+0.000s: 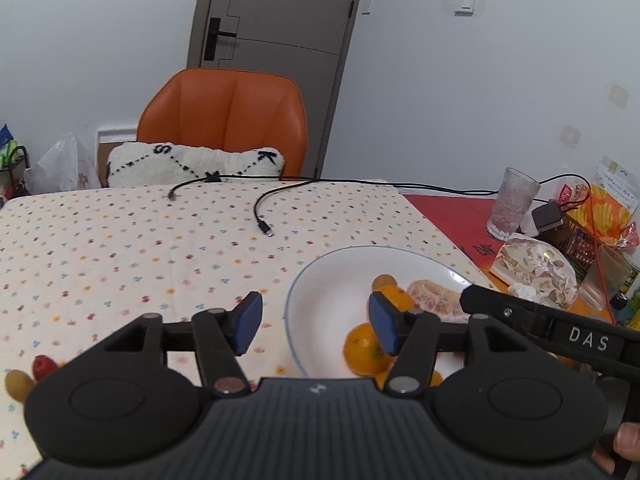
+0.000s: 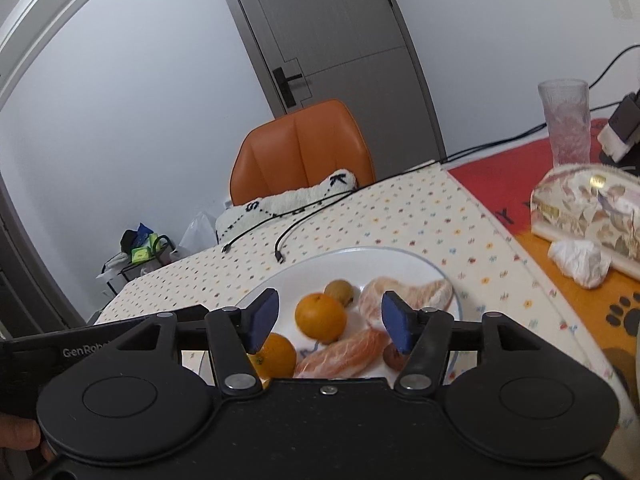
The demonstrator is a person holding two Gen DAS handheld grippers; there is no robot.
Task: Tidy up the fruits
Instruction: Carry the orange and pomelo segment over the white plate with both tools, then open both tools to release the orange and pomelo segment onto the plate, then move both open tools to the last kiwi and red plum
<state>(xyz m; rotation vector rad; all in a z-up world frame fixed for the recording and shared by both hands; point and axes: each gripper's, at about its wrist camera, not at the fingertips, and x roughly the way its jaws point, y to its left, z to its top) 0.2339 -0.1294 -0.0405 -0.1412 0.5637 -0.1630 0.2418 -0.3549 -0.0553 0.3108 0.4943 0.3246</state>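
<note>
Hovering low over the white plate (image 2: 404,258), both grippers empty: right gripper (image 2: 329,322) fingers spread wide above the fruit, left gripper (image 1: 314,320) equally wide, straddling the plate's left rim. Nearest on the plate: orange (image 2: 276,354) and a peeled pomelo segment (image 2: 344,354); behind them a second orange (image 2: 320,317), a small brownish-green fruit (image 2: 339,291) and a bigger peeled pomelo piece (image 2: 404,300). Two strays on the tabletop (image 1: 120,240), off to the left: red fruit (image 1: 43,365), olive-green fruit (image 1: 17,385). My read: oranges are firm, round, likely to roll, so pinch across the middle; pomelo is soft, membrane tears, grip lightly along the thick part. Further out: floral cloth, loose black cable (image 1: 262,216), ribbed glass (image 1: 512,204), orange chair (image 1: 224,120).
</note>
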